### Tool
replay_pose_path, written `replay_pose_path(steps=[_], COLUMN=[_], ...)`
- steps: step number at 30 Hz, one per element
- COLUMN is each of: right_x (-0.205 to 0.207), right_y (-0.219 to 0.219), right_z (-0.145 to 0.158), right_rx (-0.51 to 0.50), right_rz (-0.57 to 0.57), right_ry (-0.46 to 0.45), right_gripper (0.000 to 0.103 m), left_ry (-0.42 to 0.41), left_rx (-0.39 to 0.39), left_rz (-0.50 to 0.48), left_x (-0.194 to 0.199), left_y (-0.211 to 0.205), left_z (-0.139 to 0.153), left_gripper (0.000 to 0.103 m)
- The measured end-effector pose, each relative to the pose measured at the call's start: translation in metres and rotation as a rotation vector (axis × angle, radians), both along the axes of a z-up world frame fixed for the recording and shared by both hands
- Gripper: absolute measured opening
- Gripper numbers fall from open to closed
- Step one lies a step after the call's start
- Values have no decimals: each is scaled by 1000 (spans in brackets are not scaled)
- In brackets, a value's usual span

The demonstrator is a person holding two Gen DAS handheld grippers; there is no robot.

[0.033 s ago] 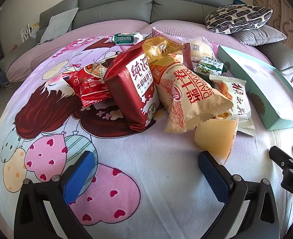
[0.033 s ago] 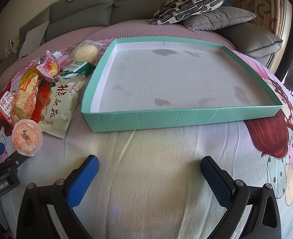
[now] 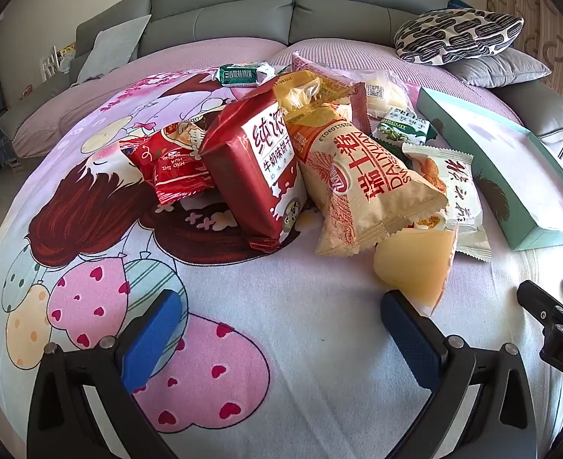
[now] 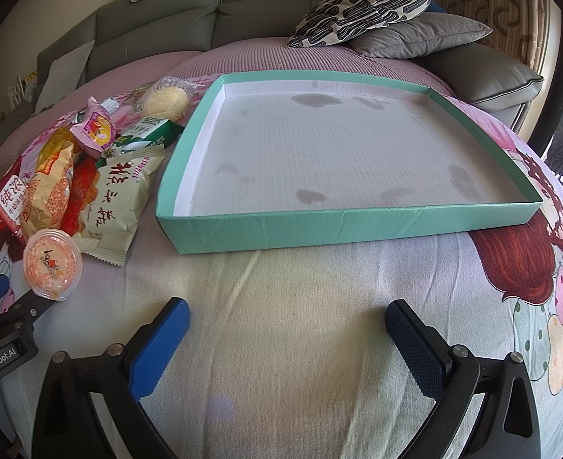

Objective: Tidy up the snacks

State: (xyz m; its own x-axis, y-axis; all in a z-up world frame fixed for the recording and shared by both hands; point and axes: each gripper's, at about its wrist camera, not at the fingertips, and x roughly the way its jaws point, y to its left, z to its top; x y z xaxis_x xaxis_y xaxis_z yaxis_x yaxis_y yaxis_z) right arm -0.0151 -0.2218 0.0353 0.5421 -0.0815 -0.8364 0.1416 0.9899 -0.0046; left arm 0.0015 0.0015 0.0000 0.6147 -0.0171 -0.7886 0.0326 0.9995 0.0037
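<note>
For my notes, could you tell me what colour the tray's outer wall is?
Teal-green tray, white inside; clearest in the right wrist view.

Snacks sit heaped mid-frame in the left wrist view: a dark red biscuit pack [image 3: 254, 176] leans against a tan roll bag [image 3: 361, 187], a small red packet [image 3: 170, 164] lies at their left, and a jelly cup [image 3: 415, 260] lies tipped on its side lower right. The shallow teal tray [image 4: 350, 225] fills the centre of the right wrist view, lying flat with nothing in it, just right of the pile.
</note>
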Motion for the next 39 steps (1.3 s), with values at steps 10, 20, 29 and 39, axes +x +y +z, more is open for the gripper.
replay_pose_path(steps=[10,20,29,39], right_x=[0,0,0,0], right_y=[0,0,0,1], right_z=[0,0,0,1], right_rx=[0,0,1,-1], right_rz=[0,0,0,-1], right_ry=[0,0,0,0], right_gripper=[103,103,103,103], left_ry=[0,0,0,3], left_rx=[0,0,0,11], left_rz=[0,0,0,-6], left_x=[0,0,0,1], left_y=[0,0,0,-1], left_z=[0,0,0,0], left_gripper=[103,103,103,103])
